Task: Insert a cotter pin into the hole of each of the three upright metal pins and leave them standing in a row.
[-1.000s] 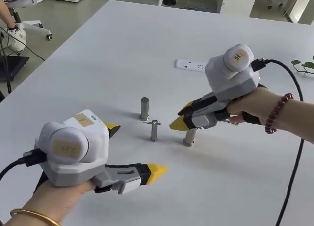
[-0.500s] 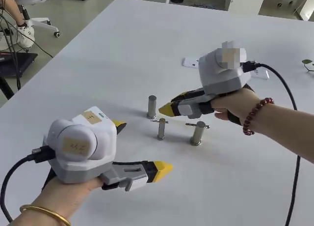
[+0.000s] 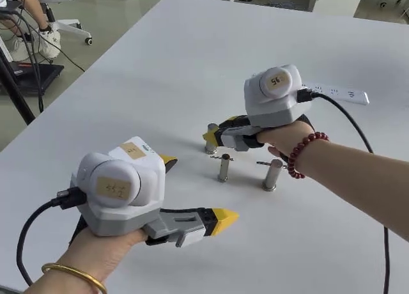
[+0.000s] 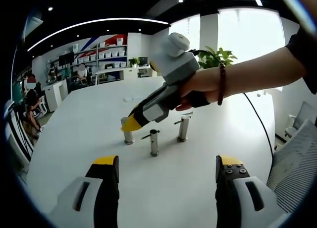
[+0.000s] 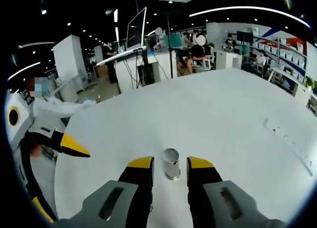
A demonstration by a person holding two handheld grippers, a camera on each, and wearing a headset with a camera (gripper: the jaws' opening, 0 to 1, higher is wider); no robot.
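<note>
Yellow jaw tips of the left gripper [image 4: 168,162] sit nearest, spread wide with nothing between them, over bare table [image 3: 160,64] on the person's side of the row. Next out is the middle pin [image 3: 223,169], upright, with a cotter pin [image 3: 222,157] poking through near its top. Just beside it is the right-hand pin [image 3: 273,176], also upright and carrying its own cotter pin [image 3: 265,162]. Furthest of the three is the bare pin [image 5: 171,164], plain on top. It stands between the jaws of the right gripper [image 4: 131,123], which are parted with a sliver of gap on each side, so they straddle it rather than clamp it.

These look like solid steel: stiff, probably dense for their size, smooth and round. They'd likely skate or twist in the jaws, and each stands on a small foot, so it should tip easily. Best hold is probably mid-shaft, squarely, clear of the hole up top. The cotter pins look like thin light wire, easy to knock out with a stray jaw.

Room-wise it's comfy, with the pins well away from every table edge. The tight spot is the row itself, since the neighbours stand close together. A power strip [image 3: 337,93] lies further back, well apart
</note>
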